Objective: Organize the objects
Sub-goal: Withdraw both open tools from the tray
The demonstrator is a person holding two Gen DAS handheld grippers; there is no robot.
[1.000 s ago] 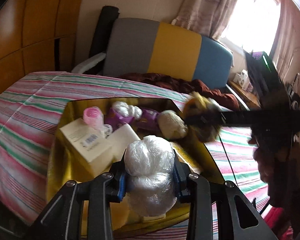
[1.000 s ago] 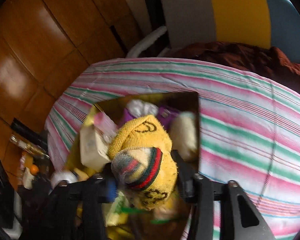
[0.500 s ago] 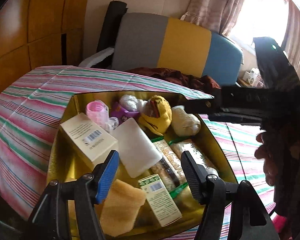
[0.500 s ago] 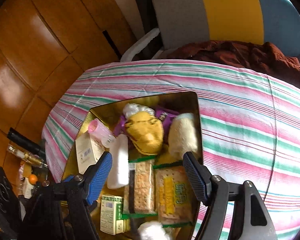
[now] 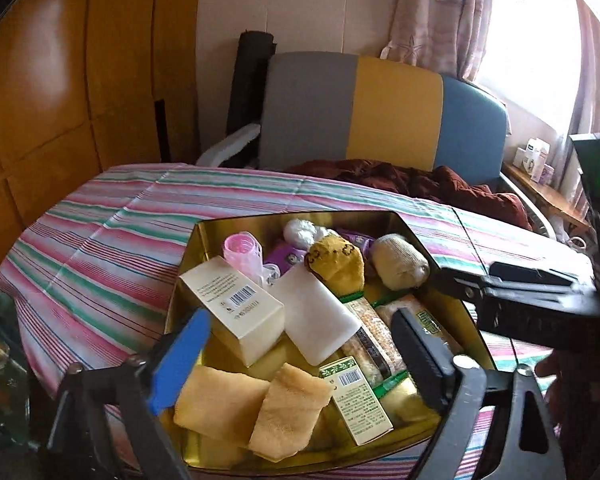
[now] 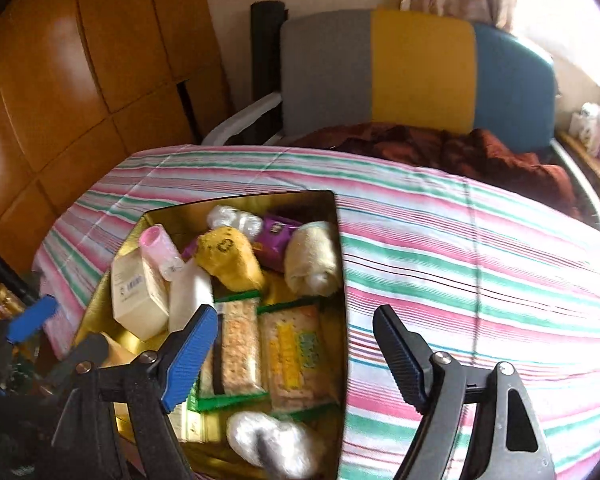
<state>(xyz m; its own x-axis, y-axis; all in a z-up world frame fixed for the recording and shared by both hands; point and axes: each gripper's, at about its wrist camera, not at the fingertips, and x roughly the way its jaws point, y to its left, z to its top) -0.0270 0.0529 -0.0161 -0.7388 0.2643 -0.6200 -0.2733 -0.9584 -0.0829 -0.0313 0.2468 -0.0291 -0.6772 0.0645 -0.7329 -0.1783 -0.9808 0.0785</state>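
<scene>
Left gripper (image 5: pixel 300 354) and right gripper (image 6: pixel 296 354) jaws opening, wide, nothing held, low in frame over gold tray (image 5: pixel 448 292).

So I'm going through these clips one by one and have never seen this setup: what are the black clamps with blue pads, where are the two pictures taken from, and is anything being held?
There is no robot here. A person holds a hand-operated two-finger clamp in each hand, and each clamp carries a wide-angle camera looking forward along its fingers. One picture comes from the left gripper, the other from the right gripper.

Both look down at a shiny gold rectangular tin on a pink, green and white striped cloth. In the tin lie a cream cardboard box with a barcode, a flat white block, a yellow knitted sock, a pink ribbed plastic bottle, green-edged cracker packets and a crumpled clear plastic bundle.

Neither gripper holds anything: both sets of jaws are opening, with nothing between them.
</scene>
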